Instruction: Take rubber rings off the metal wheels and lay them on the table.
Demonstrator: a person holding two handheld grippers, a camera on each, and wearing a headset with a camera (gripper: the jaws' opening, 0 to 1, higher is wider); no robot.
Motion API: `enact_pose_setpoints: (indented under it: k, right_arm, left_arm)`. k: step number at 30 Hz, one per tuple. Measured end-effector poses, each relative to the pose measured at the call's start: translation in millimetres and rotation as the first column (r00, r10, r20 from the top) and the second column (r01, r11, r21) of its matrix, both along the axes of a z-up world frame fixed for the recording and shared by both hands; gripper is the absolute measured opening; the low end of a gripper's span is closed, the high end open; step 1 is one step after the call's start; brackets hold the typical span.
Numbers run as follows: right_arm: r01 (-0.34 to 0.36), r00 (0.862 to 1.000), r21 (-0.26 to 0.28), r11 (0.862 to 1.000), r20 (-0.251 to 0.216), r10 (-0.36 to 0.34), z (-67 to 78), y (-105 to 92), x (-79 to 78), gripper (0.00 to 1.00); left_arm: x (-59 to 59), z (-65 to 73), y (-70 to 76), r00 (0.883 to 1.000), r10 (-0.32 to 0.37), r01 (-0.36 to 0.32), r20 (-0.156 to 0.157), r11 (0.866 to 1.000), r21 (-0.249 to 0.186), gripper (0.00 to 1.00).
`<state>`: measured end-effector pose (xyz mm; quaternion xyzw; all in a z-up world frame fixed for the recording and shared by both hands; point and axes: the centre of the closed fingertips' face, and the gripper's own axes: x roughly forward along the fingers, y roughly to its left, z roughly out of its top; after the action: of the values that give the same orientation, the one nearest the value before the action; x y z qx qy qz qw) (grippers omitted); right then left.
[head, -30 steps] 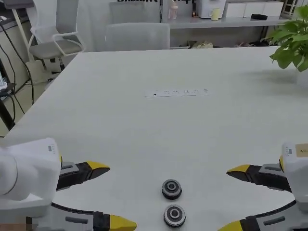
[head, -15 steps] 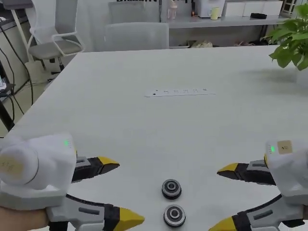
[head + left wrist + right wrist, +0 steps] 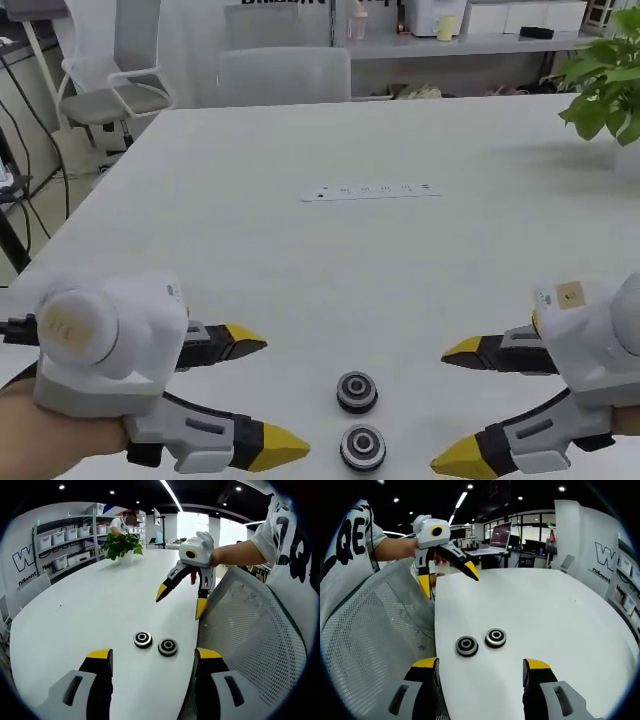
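Yellow-tipped left gripper (image 3: 283, 395) and right gripper (image 3: 440, 410) face each other low over the white table (image 3: 330, 270), both with jaws spread wide and grasping nothing. Between them, near the table's front edge, lie the farther wheel (image 3: 357, 392) and the nearer wheel (image 3: 362, 447), flat, just beside each other, each wearing its dark rubber ring. A power strip (image 3: 370, 191) lies mid-table.

Two little metal wheels (image 3: 357, 392) (image 3: 362, 447), black rubber rings on, lying flat just beside each other near the table (image 3: 330, 260) edge.
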<state>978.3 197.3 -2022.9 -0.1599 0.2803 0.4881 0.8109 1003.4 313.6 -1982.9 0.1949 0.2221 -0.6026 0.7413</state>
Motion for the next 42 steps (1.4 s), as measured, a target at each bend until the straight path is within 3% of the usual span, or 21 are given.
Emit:
enact_pose_setpoints:
  k: [2, 7, 11, 22, 42]
  right_arm:
    - [-0.008, 1.000, 0.001, 1.000, 0.000, 0.008, -0.1, 1.7, 0.5, 0.65]
    - [-0.027, 1.000, 0.001, 1.000, -0.009, 0.027, -4.0, 4.5, 2.0, 0.64]
    - [-0.036, 0.999, 0.007, 0.999, -0.021, 0.037, -8.0, 6.3, 3.0, 0.62]
    - [-0.059, 0.997, 0.007, 0.998, -0.040, 0.060, -17.8, 10.8, 3.6, 0.56]
    - [-0.118, 0.992, -0.008, 0.993, -0.049, 0.117, -34.0, 20.0, 2.3, 0.41]
  left_arm:
    - [0.1, -0.5, -1.7, 1.000, 0.000, 0.000, -0.016, 1.000, -0.003, 0.62]
    - [1.0, -2.2, -6.1, 1.000, -0.013, 0.014, -0.010, 1.000, 0.006, 0.61]
    - [-0.4, -4.2, -10.4, 0.999, -0.024, 0.024, -0.034, 1.000, 0.002, 0.60]
    - [-1.3, -23.6, -17.0, 0.997, -0.062, 0.064, -0.046, 0.997, 0.052, 0.56]
    - [-7.7, -38.9, -35.4, 0.991, -0.119, 0.124, -0.068, 0.990, 0.068, 0.49]
